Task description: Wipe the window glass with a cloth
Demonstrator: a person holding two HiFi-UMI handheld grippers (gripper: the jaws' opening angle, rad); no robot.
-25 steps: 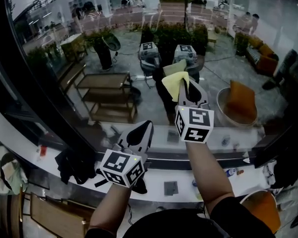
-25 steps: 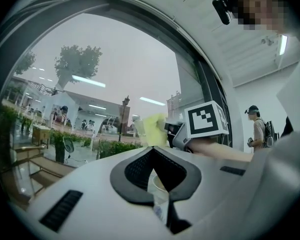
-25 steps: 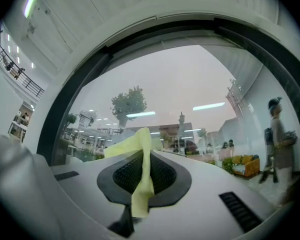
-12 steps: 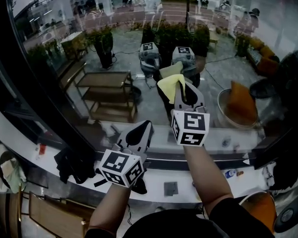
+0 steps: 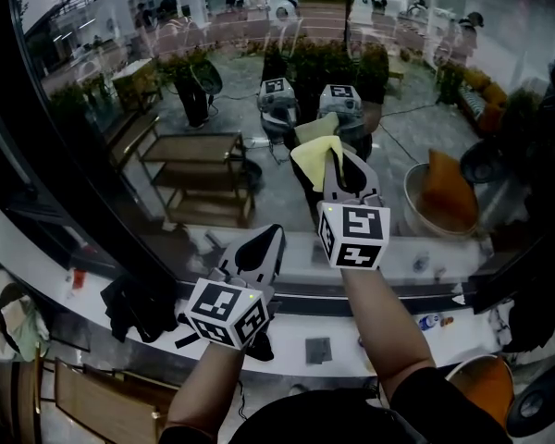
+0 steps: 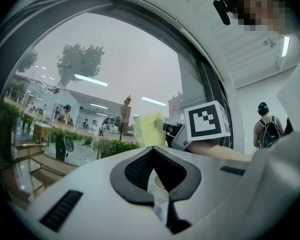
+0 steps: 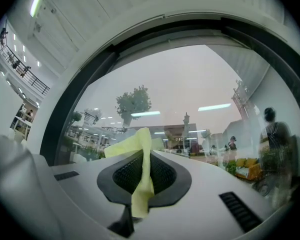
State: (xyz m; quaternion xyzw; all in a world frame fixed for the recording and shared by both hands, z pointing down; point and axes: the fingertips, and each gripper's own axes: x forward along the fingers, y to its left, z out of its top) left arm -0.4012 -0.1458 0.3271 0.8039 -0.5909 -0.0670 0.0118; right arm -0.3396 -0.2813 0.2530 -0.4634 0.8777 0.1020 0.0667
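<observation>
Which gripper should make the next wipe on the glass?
Right: the right gripper clamps the yellow cloth up at the window glass; the left gripper sits lower, without cloth.

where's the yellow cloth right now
In the head view the yellow cloth is pinched in the right claw, held up at the window glass just right of centre.

The cloth [image 5: 306,154] is partly hidden by the right gripper [image 5: 334,161]; whether it touches the window glass [image 5: 213,109] can't be told.
</observation>
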